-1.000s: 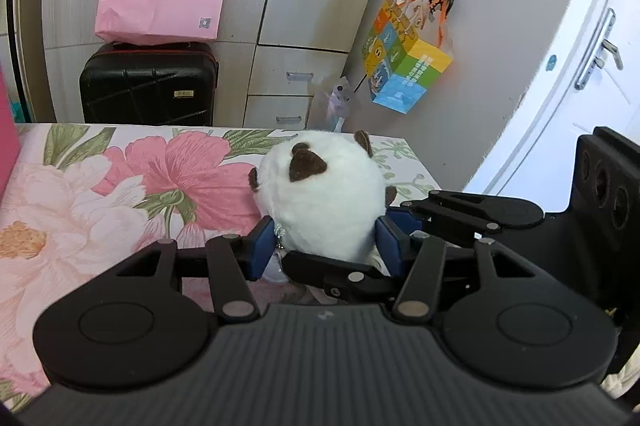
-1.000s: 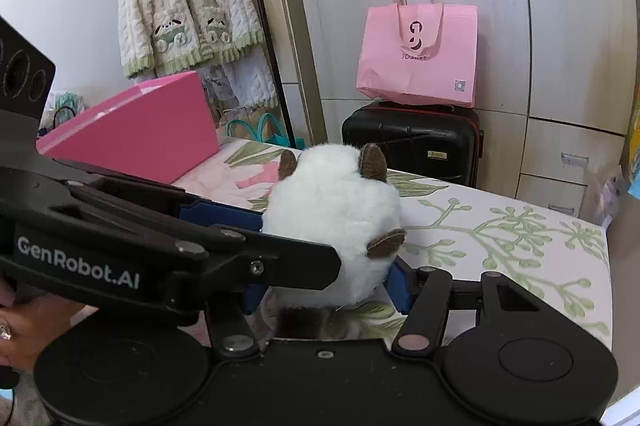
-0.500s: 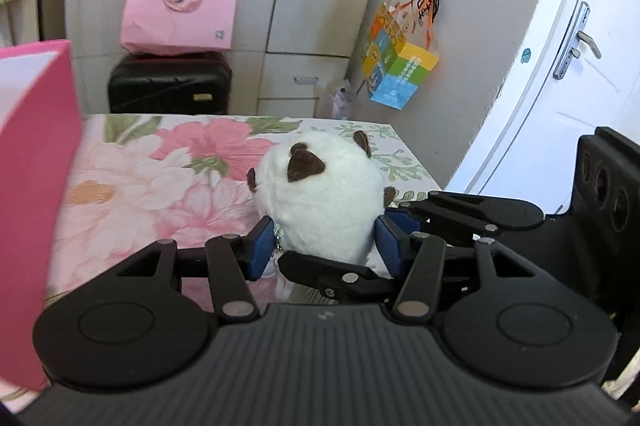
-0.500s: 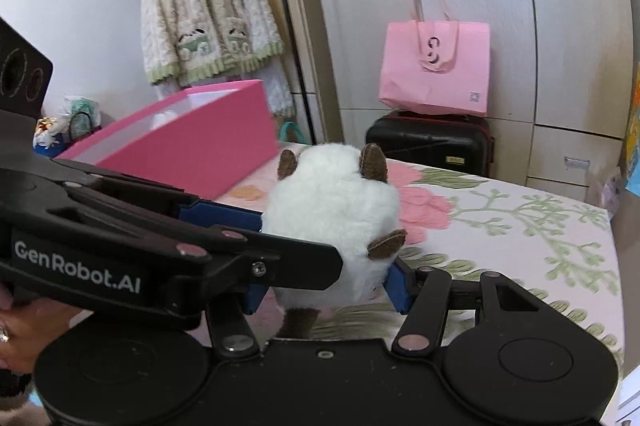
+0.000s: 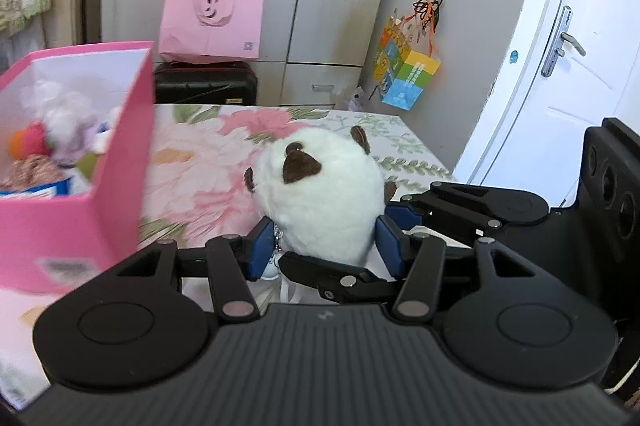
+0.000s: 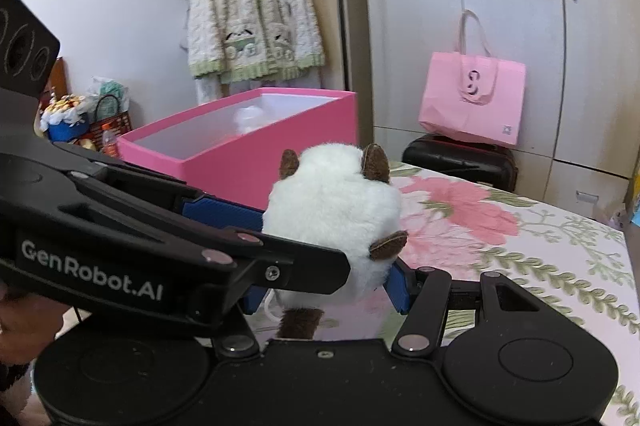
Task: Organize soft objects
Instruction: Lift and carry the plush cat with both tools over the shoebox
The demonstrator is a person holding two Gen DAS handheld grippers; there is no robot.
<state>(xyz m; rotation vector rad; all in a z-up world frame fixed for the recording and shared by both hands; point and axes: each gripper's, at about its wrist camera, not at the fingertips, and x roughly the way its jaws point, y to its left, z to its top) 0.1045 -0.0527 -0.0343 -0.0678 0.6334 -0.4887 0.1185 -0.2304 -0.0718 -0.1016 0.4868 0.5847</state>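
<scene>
The white plush toy [image 5: 320, 193] is clamped from both sides, above the floral bedspread [image 5: 208, 161]: the left gripper [image 5: 322, 246] and the right gripper [image 6: 326, 286] are each closed on its lower body, ears pointed up. The pink box [image 5: 120, 161] is seen at about ten o'clock from the left gripper, which is judged the nearer. Several soft toys [image 5: 60, 121] are already held inside it, blurred.

White plush toy [image 5: 320, 193] between tongs [image 5: 322, 246]
</scene>
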